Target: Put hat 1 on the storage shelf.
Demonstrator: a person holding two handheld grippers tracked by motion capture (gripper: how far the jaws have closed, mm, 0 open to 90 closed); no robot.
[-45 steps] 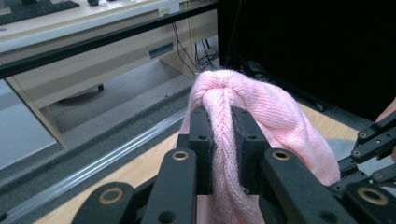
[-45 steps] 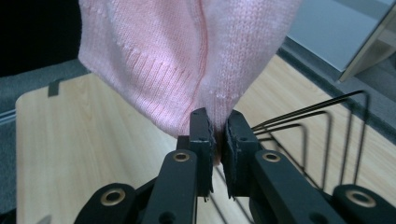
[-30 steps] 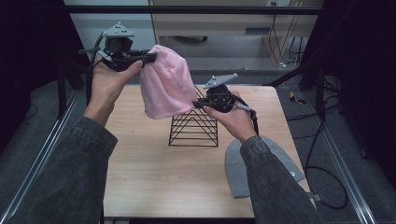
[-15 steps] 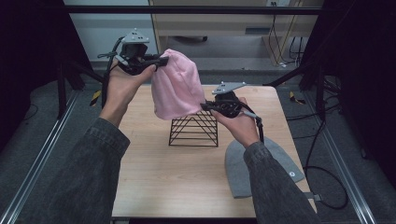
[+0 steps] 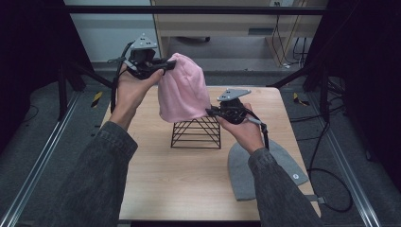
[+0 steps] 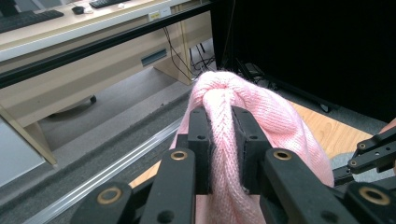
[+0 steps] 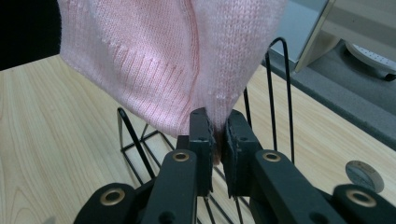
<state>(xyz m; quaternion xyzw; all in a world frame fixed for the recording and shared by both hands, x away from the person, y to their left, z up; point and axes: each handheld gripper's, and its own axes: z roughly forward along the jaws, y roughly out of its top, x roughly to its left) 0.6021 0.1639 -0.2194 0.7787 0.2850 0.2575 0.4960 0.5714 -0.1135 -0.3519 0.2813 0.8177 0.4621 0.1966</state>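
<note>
Left claw (image 5: 166, 65) clamped on top fold of pink knit hat (image 5: 182, 92), raised at left. Hat hangs above black wire rack (image 5: 196, 134) on surface (image 5: 156, 184). Right claw (image 5: 209, 112) pinches hat's lower edge. Grey hat (image 5: 241, 175) lies right.

Grey beanie (image 5: 265, 172) flat on table (image 5: 189, 184), near side of right tongs, beneath that forearm. Beige desk (image 6: 88, 51) with keyboard (image 6: 28, 18) beyond left tongs.
</note>
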